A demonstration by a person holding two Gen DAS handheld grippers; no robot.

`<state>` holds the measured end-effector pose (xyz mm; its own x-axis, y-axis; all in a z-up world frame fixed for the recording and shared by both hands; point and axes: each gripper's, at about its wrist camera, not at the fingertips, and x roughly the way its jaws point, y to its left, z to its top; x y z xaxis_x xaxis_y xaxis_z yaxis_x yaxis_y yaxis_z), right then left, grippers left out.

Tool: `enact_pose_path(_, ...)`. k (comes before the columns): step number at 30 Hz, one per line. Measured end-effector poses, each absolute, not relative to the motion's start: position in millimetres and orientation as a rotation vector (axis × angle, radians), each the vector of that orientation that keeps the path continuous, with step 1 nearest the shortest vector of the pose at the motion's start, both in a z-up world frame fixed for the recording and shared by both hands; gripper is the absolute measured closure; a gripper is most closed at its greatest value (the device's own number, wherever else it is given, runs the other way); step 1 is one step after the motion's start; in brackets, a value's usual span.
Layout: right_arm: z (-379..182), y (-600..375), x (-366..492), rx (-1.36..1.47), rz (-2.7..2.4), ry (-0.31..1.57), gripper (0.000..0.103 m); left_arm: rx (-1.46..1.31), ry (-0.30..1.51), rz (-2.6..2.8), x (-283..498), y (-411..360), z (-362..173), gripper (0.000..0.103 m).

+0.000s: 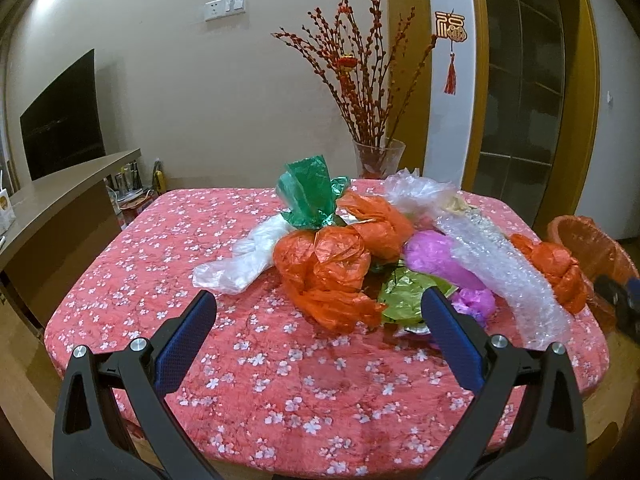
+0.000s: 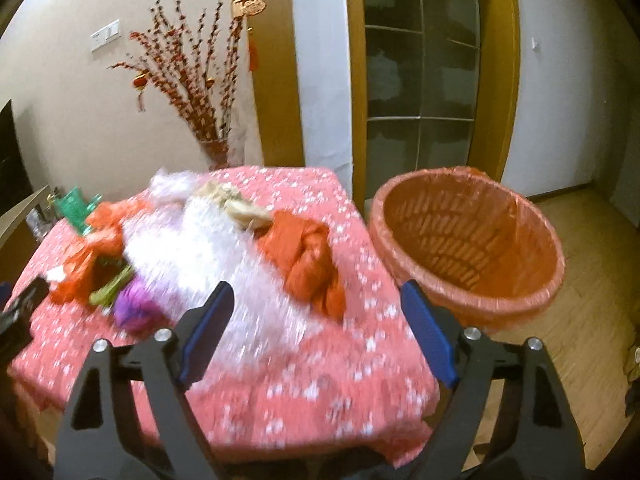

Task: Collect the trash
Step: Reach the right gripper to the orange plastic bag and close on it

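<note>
The left claw stands wide open above the near part of the surface and holds nothing; its blue ribbed pads are apart, and only flowered cloth lies between them. Its right pad hides a part of a yellow-green crumpled sheet.

The right claw is also open and empty, with cloth between its pads. Its view is blurred, so the textures there are hard to make out.

The trash lies in one heap at the middle of the surface, all thin plastic: a large orange bag twisted in folds, a white bag stretched to the left, a green bag standing up behind, a purple bag, and a long strip of bubble wrap with small round cells. Another orange bag, knotted, lies near the right edge.

Beside the surface, on the right, stands a round woven basket lined with orange plastic. In the left view its lower part is cut off.

A glass vase with red branches stands behind the heap.
</note>
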<state>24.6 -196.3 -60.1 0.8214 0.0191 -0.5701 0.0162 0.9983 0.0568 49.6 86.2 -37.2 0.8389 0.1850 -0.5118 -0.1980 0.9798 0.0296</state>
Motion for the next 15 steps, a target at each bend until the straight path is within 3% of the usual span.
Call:
enact_pose_path(4, -62.7, -194.3, 50.8, 0.036, -0.011, 0.614, 0.02, -0.018, 0.552, 0.2, 54.7, 85.5, -42.0, 0.002)
enact_pose_path(6, -67.5, -194.0, 62.0, 0.036, 0.026, 0.629, 0.027, -0.018, 0.555, 0.193, 57.1, 85.5, -43.8, 0.002)
enact_pose_path(13, -85.0, -193.0, 90.8, 0.044, 0.047, 0.691, 0.037, -0.045, 0.558, 0.129, 64.6, 81.0, -44.2, 0.002)
enact_pose_path(15, -89.6, -195.7, 95.3, 0.062, 0.074, 0.713, 0.046, -0.048, 0.557, 0.094, 67.5, 74.7, -43.0, 0.002)
